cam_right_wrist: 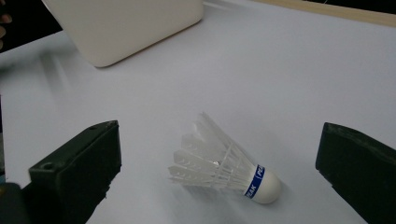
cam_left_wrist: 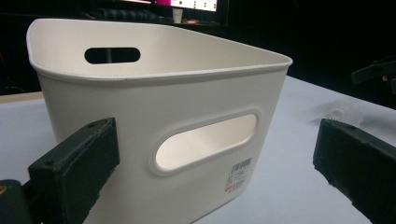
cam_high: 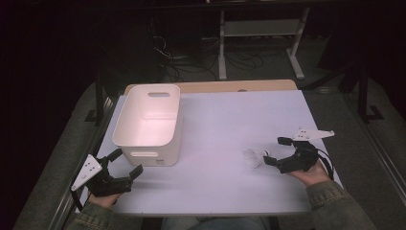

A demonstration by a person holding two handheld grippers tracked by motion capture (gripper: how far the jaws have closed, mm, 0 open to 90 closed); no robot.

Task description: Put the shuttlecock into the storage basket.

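Note:
A white feather shuttlecock (cam_right_wrist: 224, 165) with a blue band lies on its side on the white table (cam_high: 220, 120), cork toward the right gripper view's lower right. In the high view the shuttlecock (cam_high: 253, 157) sits just left of my right gripper (cam_high: 276, 150), which is open with its jaws to either side of it and not touching. A white plastic bin (cam_high: 148, 122) with handle slots stands at the table's left. My left gripper (cam_high: 125, 163) is open just in front of the bin (cam_left_wrist: 163, 121), near the table's front left corner.
Beyond the table's far edge are a wooden strip (cam_high: 215, 86), a metal frame (cam_high: 258, 33) and cables on a dark floor. The bin's corner (cam_right_wrist: 126, 28) appears far off in the right gripper view. Bare table surface lies between the two grippers.

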